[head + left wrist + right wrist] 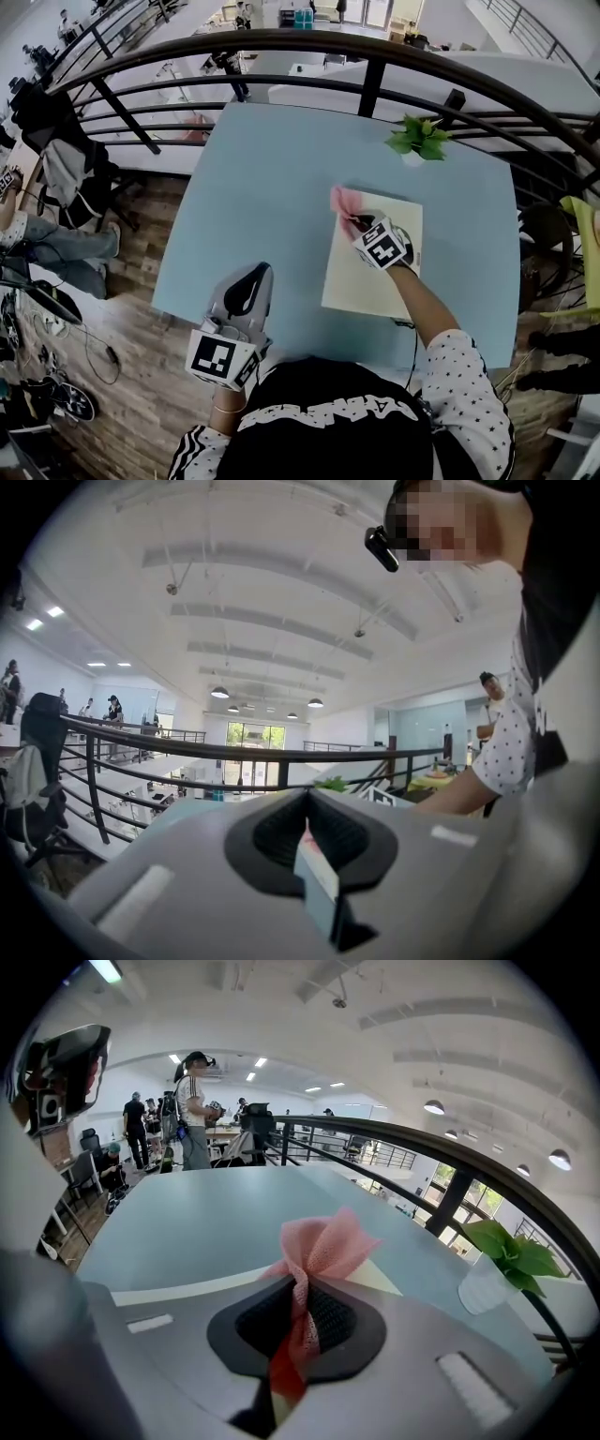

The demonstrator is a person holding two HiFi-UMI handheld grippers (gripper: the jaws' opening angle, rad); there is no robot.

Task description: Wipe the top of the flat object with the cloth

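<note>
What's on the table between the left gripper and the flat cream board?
Nothing. In the head view, only bare blue table lies between the left gripper and the flat cream board.

The pink cloth is a rough, open net. The table is smooth and matt. The cream board looks smooth and dull. The rail is dark metal. The floor is wood.
</note>
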